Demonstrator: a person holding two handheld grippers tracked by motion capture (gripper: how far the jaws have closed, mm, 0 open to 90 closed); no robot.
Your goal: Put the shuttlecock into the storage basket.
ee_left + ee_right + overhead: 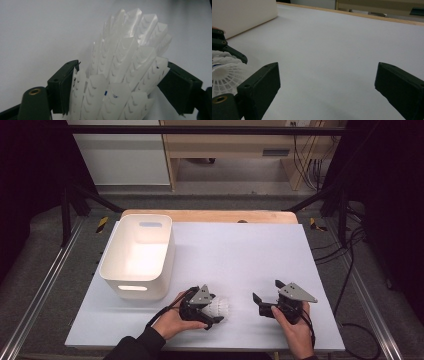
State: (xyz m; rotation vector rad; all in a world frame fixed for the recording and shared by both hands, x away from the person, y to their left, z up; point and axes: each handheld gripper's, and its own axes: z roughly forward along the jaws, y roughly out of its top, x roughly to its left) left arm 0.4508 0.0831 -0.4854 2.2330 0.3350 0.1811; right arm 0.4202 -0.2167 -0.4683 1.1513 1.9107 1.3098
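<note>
A white plastic shuttlecock point(220, 309) lies near the table's front edge, and my left gripper point(209, 310) is shut on it. In the left gripper view its ribbed white skirt point(125, 65) stands between the two black jaws, which press on its sides. My right gripper point(267, 290) rests a little to the right on the white table top, open, with nothing between its jaws. The right gripper view looks past that open gripper point(327, 82) over bare table, with the shuttlecock's mesh skirt point(224, 75) at the far left.
A white plastic bin point(111, 256) with handle slots stands at the table's left, just behind my left hand; its wall point(242, 15) appears in the right gripper view. The white table sheet point(240, 245) reaches back to a wooden edge point(210, 215).
</note>
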